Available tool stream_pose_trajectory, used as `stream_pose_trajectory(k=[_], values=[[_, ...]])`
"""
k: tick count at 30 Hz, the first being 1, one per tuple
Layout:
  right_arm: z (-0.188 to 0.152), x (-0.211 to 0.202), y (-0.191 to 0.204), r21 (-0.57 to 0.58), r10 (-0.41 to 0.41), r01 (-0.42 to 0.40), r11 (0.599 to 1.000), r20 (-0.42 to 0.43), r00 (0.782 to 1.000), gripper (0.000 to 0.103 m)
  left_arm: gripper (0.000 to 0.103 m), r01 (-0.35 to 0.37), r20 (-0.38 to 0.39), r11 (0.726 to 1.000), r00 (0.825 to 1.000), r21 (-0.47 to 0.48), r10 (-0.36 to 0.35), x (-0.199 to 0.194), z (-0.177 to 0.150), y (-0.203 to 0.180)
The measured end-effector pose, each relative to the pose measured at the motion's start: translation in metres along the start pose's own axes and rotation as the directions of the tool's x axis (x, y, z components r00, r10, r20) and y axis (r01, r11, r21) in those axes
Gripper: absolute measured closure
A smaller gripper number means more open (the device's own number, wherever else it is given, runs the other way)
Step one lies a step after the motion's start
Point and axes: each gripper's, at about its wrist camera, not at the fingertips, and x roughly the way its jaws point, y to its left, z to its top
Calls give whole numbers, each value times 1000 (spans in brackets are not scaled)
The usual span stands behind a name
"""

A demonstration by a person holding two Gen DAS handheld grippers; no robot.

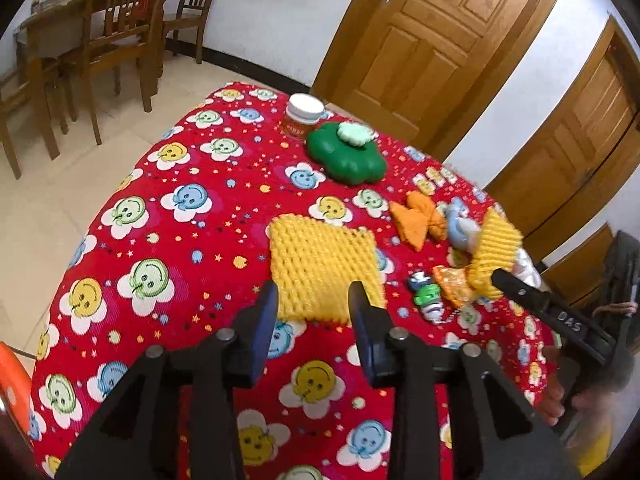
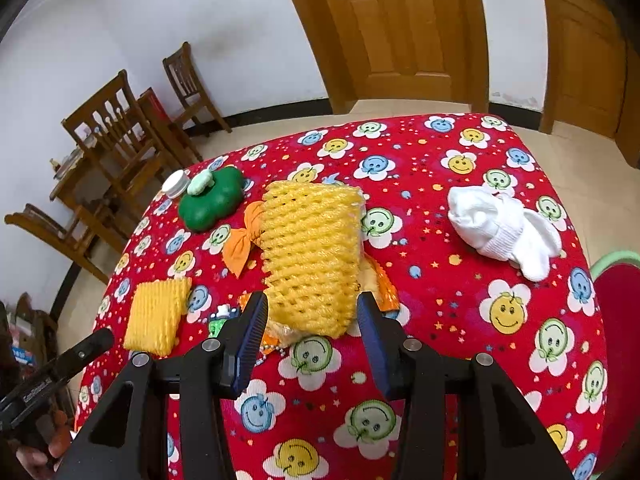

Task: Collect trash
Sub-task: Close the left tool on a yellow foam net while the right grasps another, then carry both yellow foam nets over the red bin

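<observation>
Yellow foam fruit net (image 2: 308, 256), a ribbed mesh sleeve, is pinched across its near end between the two fingers of the right gripper (image 2: 312, 312). In the left wrist view it stands up curled above the cloth at the right side of the table. A second yellow foam net (image 1: 320, 268) lies flat and square on the red smiley-flower tablecloth (image 1: 160, 240), to the left of the first. The left gripper (image 1: 314, 296) hangs over its near edge with fingers spread and nothing between them.

Beside the raised net lie a crinkly orange foil wrapper (image 1: 452, 280), a small green-and-white plastic figure on a bead chain (image 1: 426, 296) and an orange fabric bow (image 1: 418, 220). Farther back sit a glossy green clover-shaped plastic box (image 1: 348, 156) with a pale green knob, and a white-lidded round jar (image 1: 304, 116) just behind it. White ribbed socks (image 2: 504, 228) lie bunched at the far right.
</observation>
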Motion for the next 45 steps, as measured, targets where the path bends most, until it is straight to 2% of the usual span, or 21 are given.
stream_pose_trajectory(k=[3,6,13,16,21,23,28,36,45], values=[[0,2,1,-6,-2,2,1000,1,1000,60,68,-28,-24,1000,999,7,29,13,1,1],[-1,6,0,-3,-1,1,1000,-2,1000,66,68,-97,-45,995,994,20,97,25,0,0],[-3,9,-5,14,9,-9,1000,14,1000,78,68,-80,-51,997,995,-9,80,33,-2,4],[-4,7,-6,15,15,-15,1000,31,999,86,68,-59,-45,998,997,-22,58,34,-2,4],[-5,3,-3,4,24,-24,1000,52,998,94,68,-26,-18,1000,1000,-17,26,37,-2,1],[-5,-1,-3,0,32,-32,999,63,998,97,73,-11,-7,1000,1000,-23,11,36,-3,2],[-6,-18,1,-24,40,-38,999,111,993,99,89,44,1,998,999,-40,-44,35,-4,1],[-10,-36,5,-26,70,-67,997,139,988,99,91,127,27,990,992,-68,-125,20,-8,-2],[-26,-63,1,-4,104,-105,994,163,981,99,91,181,61,983,982,-42,-179,-6,-14,-20]])
